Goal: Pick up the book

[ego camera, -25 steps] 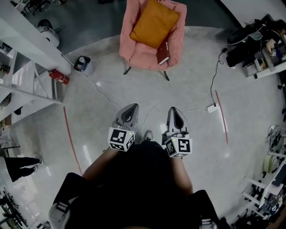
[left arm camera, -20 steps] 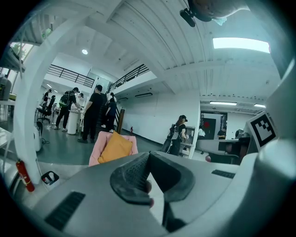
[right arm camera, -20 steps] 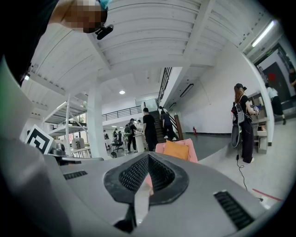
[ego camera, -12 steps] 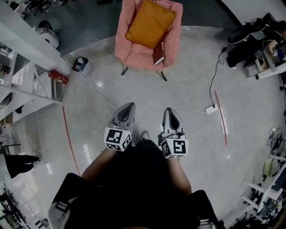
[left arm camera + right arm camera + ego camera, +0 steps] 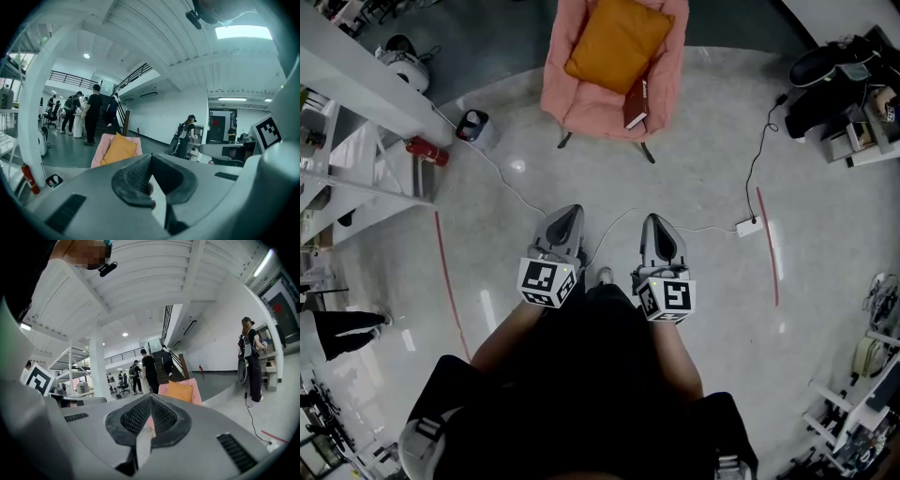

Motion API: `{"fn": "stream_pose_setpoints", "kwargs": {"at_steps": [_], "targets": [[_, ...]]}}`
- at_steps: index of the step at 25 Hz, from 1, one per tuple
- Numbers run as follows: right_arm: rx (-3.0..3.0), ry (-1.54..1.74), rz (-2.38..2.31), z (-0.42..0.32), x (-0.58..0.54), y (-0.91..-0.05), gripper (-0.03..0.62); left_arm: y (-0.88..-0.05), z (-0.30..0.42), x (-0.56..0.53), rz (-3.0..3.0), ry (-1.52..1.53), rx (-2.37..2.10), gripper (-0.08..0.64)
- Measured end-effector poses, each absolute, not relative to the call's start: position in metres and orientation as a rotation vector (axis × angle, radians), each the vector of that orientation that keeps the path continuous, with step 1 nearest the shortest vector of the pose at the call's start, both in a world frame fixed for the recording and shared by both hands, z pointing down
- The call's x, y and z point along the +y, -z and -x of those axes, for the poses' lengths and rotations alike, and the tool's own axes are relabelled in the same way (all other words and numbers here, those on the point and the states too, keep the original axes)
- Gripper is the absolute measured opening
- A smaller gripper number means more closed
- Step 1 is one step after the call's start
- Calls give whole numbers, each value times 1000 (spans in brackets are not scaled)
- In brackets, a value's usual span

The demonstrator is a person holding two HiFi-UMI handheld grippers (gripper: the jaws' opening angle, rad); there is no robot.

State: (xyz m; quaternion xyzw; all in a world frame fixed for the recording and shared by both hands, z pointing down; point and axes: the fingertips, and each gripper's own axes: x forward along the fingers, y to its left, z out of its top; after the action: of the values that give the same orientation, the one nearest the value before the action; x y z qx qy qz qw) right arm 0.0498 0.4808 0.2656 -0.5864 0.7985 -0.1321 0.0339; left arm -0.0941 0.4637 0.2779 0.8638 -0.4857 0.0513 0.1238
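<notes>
While the person stands on the pale polished floor (image 5: 703, 159), the grey left tongs (image 5: 566, 214) and right tongs (image 5: 660, 222) sit side by side at centre frame, both closed tight on nothing. Well beyond, at the top of the frame, the dark red book (image 5: 636, 103) rests in the pink fabric armchair (image 5: 555, 80), at the lower right of a square orange cushion (image 5: 619, 42).

Open floor (image 5: 694, 159) lay before the armchair (image 5: 572, 98); a white cable (image 5: 712, 229) crossed it; shelving (image 5: 356, 75) flanked the left.
</notes>
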Motion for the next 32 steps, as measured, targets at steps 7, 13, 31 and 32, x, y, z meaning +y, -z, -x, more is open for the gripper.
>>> {"fn": "stream_pose_setpoints", "kwargs": {"at_steps": [7,13,31,32], "targets": [[2460,396,1828,-52,452,-271,2,-282,87,432,-2537,-132,-1391,6],[2461,381,1868,-42,403,-278,2,-288,92,377,-2552,-112,-1363,6],[2379,385,2006,0,252,-286,2,-292,136,217,-2630,-117,-1238,6],[2372,387,2015,3,246,-286,2,-291,140,211,-2637,-116,-1235,6]]}}
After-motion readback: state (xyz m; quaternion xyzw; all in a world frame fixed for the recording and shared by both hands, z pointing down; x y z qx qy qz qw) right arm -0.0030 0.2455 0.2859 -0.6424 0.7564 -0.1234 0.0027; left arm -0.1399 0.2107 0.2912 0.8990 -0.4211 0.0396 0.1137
